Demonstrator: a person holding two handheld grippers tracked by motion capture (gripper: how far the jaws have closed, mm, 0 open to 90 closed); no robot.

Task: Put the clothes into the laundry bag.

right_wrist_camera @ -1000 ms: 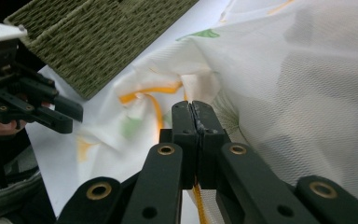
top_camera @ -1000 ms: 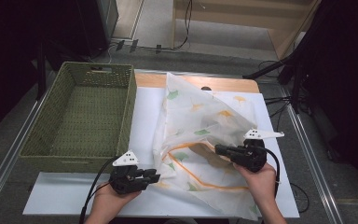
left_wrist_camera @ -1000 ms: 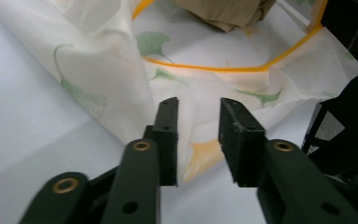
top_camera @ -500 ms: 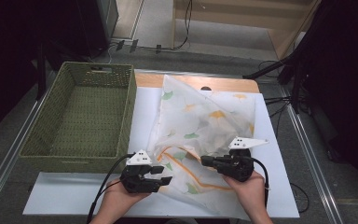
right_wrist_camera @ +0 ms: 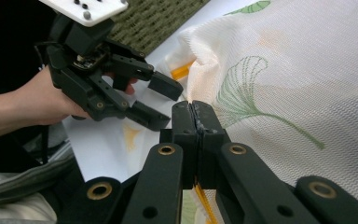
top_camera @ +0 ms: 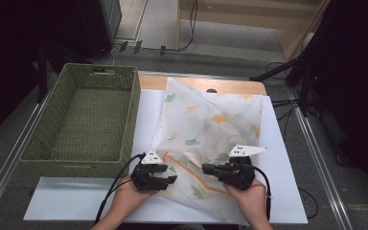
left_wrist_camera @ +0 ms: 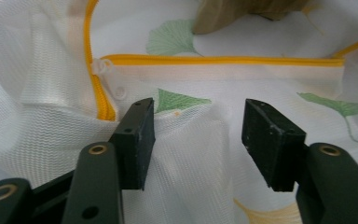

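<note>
Two grippers: mesh bag (top_camera: 211,129) is pinched by right gripper (right_wrist_camera: 196,109); left gripper (left_wrist_camera: 198,135) fingers, just opening, are spread over it.

A rectangular green woven basket (top_camera: 84,122) with a cut-out handle slot in its far wall stands at the left of the table, its long side just beside a white sheet (top_camera: 146,105) that covers most of the tabletop. A strip of bare light wooden tabletop (top_camera: 230,86) shows beyond the sheet's far edge. Metal rails (top_camera: 318,165) run along both sides of the table. Black cables (top_camera: 191,28) cross the grey floor behind the table, near a pale wooden cabinet (top_camera: 287,19) at the upper right. A corner of the basket (right_wrist_camera: 163,18) also appears in the right gripper view.
</note>
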